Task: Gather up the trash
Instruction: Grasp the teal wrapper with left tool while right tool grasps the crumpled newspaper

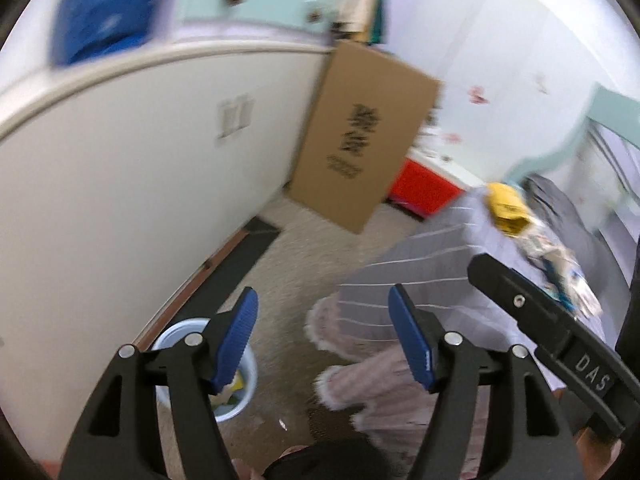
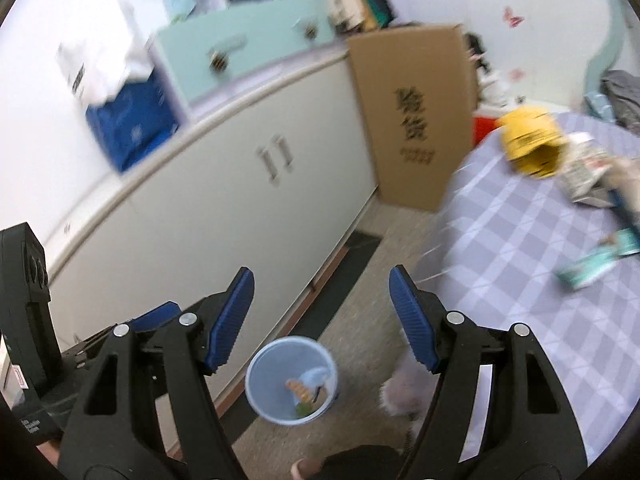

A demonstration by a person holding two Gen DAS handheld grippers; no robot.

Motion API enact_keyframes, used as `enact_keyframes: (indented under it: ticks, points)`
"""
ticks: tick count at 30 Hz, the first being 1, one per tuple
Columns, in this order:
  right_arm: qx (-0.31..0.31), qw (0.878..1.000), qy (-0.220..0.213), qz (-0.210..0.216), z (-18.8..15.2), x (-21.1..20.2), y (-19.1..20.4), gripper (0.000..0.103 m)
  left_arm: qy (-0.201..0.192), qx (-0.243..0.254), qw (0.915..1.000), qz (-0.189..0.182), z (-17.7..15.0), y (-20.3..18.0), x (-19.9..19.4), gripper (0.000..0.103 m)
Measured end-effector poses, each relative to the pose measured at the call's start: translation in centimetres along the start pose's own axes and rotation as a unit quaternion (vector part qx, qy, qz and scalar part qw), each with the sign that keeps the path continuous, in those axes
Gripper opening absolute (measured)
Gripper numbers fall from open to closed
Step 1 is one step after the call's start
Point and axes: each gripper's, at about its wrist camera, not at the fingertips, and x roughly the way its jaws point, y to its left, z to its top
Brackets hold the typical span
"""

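A light blue bin [image 2: 291, 380] stands on the carpet by the cabinet, with a few scraps inside it. In the left wrist view the bin [image 1: 244, 384] shows partly behind a finger. My left gripper [image 1: 323, 320] is open and empty above the floor. My right gripper [image 2: 322, 308] is open and empty above the bin. On the checked bed cover [image 2: 520, 280] lie a yellow wrapper [image 2: 530, 144], crumpled packets [image 2: 584, 176] and a teal packet [image 2: 592, 268]. The yellow wrapper [image 1: 506, 208] and packets [image 1: 560, 264] also show in the left wrist view, beyond the right gripper's black arm [image 1: 560, 332].
A long white cabinet [image 2: 224, 208] runs along the left. A tall cardboard box [image 2: 416, 116] leans at its far end, with a red box [image 1: 424, 192] behind it. The bed's frilled skirt [image 1: 360, 344] hangs to the carpet. A person's foot [image 2: 306, 470] is at the bottom edge.
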Motion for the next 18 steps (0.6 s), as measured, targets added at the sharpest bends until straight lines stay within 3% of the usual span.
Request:
enact_keyframes:
  ticks: [6,11,18]
  points:
    - [0.040,0.996,-0.048,-0.058,1.8,-6.1,-8.0,0.070,0.006,0.082,0.9941,-0.071,0.6,-10.4,0.2,0.067]
    - [0.083,0.988,-0.070,-0.106,1.8,-9.9,-14.4,0.070,0.014,0.149,0.9807,-0.126,0.2,-18.3,1.6,0.067]
    - [0.134,0.979,-0.074,-0.138,0.7,-12.1,-20.7,0.070,0.060,0.227,0.9611,-0.145,-1.5,-25.4,5.9,0.067]
